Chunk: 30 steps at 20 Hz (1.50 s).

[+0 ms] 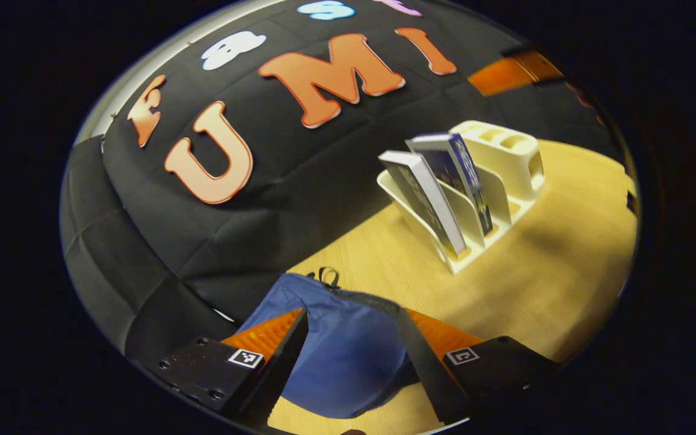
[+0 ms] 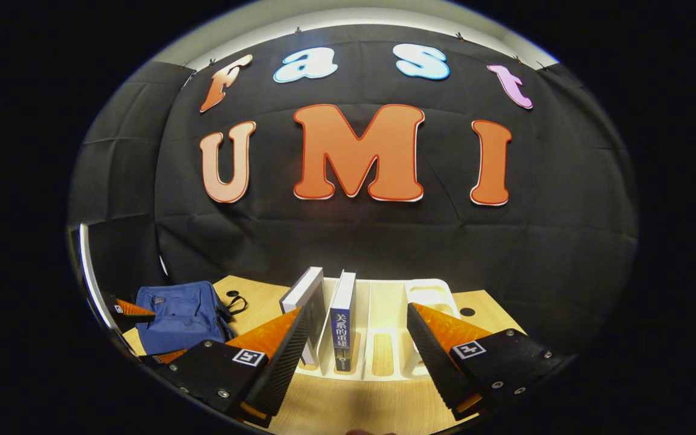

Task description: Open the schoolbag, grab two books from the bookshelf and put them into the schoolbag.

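Left gripper view: bag lay bottom centre, straight ahead between wide-spread left gripper, nearer than right gripper. Right gripper view: likewise wide, faced two books upright in rack, lower centre; bag far lower left.

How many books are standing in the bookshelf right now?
2. One book leans in the slot nearest the schoolbag; the second book stands upright in the next slot of the bookshelf. The other slots look empty.
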Each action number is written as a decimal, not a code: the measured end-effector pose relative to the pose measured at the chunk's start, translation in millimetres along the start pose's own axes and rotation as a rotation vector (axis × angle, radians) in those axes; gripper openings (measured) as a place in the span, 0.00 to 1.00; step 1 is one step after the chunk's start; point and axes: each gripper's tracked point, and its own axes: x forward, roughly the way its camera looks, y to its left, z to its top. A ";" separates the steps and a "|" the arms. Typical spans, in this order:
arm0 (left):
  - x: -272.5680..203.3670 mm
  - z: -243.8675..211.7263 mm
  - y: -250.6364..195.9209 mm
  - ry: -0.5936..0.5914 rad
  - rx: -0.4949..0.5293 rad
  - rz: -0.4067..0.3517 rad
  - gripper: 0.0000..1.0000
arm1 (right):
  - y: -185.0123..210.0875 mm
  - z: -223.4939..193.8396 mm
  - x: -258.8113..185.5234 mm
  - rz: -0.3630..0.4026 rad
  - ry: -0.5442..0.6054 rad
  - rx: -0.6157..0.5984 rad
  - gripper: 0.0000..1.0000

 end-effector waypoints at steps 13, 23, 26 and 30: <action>34.3 -112.1 -35.7 0.350 0.267 0.020 0.94 | -28.2 -29.0 6.2 -0.042 0.081 0.016 0.96; 46.0 -109.3 -23.2 0.362 0.264 0.041 0.19 | -35.0 -29.5 11.3 -0.061 0.080 0.016 0.96; 46.8 -98.6 -13.8 0.367 0.186 0.021 0.07 | -30.0 -29.1 14.5 -0.052 0.080 0.019 0.96; 47.2 -81.8 7.4 0.363 0.056 -0.022 0.02 | -9.5 -26.1 22.8 -0.007 0.087 0.014 0.96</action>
